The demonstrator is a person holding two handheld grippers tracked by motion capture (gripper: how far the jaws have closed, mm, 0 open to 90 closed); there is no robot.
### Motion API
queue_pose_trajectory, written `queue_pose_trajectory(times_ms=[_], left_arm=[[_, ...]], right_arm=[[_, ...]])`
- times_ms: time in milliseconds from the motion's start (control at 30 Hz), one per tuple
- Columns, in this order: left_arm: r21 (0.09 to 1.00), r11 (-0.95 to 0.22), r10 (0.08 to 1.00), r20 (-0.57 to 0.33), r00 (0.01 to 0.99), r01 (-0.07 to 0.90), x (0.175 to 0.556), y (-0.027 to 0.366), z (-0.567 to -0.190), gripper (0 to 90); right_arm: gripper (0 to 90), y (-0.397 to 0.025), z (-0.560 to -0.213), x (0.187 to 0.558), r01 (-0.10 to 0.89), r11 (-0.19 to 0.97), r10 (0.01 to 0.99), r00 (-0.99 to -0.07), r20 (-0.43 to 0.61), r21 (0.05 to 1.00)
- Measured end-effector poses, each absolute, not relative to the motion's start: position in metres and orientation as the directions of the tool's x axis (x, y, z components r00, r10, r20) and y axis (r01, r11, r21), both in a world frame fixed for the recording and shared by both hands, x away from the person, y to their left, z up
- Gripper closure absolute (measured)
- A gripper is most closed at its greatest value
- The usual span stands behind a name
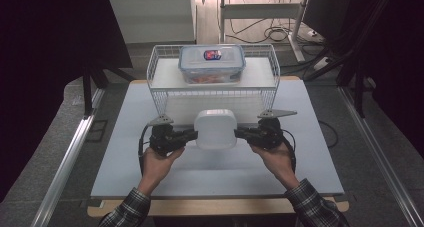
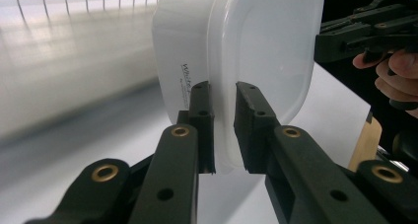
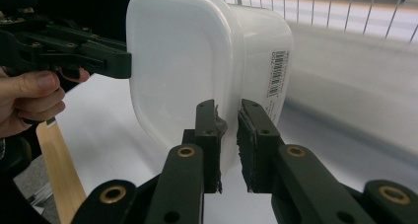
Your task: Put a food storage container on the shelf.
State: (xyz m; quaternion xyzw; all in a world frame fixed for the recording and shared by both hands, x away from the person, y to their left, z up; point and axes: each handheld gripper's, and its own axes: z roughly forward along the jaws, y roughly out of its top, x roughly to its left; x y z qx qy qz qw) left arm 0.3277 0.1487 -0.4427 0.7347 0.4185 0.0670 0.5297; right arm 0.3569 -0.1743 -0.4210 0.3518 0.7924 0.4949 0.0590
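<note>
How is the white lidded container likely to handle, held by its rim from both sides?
The white container looks like smooth plastic, so probably light but slippery. The left gripper and right gripper pinch only its thin rim, which may flex, and the box could swing if either grip loosens.

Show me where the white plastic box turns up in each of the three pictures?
High view: the white box sits at the centre, between the left tool and the right tool.
Left gripper view: upper middle, its rim between the jaws.
Right gripper view: upper middle, rim likewise pinched.
Shared landmark: the wire rack behind it.
</note>
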Motion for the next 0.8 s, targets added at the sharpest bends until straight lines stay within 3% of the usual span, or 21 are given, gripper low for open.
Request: queue_pose_trajectory(times_ms=[800], left_arm=[[0.898, -0.085, 0.719, -0.245, 0.651, 0.433, 0.353, 0.162, -0.342, 78.8]], right_arm=[[79.2, -0.161, -0.328, 0.389, 0.397, 0.223, 0.594, -0.779, 0.199, 0.89]])
